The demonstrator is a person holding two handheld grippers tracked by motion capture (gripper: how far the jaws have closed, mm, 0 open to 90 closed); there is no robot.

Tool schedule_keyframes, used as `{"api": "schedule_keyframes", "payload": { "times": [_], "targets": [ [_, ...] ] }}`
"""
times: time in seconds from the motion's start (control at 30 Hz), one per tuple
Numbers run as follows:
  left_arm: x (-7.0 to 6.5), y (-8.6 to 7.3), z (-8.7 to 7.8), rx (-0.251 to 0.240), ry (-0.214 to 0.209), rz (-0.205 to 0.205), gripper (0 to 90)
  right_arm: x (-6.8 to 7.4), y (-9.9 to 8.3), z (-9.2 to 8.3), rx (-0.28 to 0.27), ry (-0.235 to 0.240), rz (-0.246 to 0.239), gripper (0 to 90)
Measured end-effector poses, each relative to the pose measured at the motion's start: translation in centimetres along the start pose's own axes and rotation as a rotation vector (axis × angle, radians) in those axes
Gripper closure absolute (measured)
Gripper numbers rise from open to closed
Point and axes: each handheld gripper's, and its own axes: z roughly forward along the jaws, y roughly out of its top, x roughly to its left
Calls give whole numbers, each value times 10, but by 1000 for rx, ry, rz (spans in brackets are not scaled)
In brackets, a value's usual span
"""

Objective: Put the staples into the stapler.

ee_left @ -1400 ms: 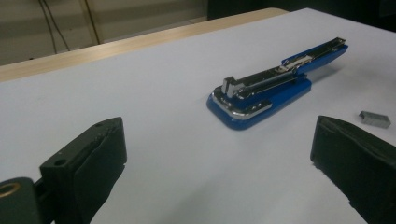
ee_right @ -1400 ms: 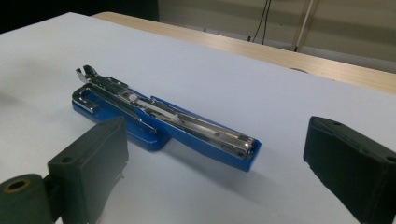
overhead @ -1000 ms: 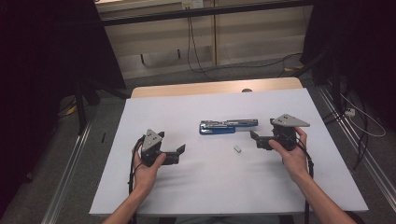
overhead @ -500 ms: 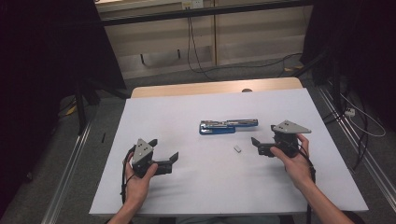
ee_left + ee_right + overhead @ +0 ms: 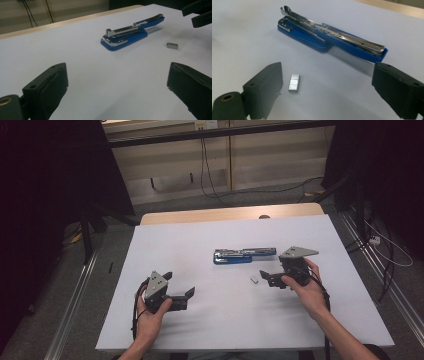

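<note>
A blue stapler [image 5: 244, 255] lies opened flat at the middle of the white table [image 5: 200, 245]. A small block of staples [image 5: 254, 280] rests just in front of it. My right gripper [image 5: 267, 279] hovers right of the block, open, its jaws having just closed a little with nothing gripped. In the right gripper view the staples [image 5: 294, 82] lie by its left jaw and the stapler [image 5: 329, 37] lies beyond the right gripper [image 5: 327, 92]. My left gripper [image 5: 179, 284] stands open near the front left. It [image 5: 117, 82] faces the stapler [image 5: 130, 35] and staples [image 5: 172, 45].
The table's wooden far edge [image 5: 225, 215] borders a floor with cables [image 5: 210, 175]. Metal rails [image 5: 75, 290] run along both sides. Dark stands [image 5: 90, 220] are at the back left and back right.
My left gripper has drawn back toward the near edge and slightly left. The right gripper has stayed by the staple block. Stapler and staples have not moved.
</note>
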Motion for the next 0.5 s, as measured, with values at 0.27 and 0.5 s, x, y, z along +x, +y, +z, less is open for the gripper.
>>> {"api": "schedule_keyframes", "payload": {
  "times": [0.27,0.5],
  "targets": [
    [4,-6,-7,26,29,-16,44,2,6,7,84,51,29,98],
    [7,-8,-23,-1,55,-25,44,1,12,11,154,90,40,97]
  ]
}}
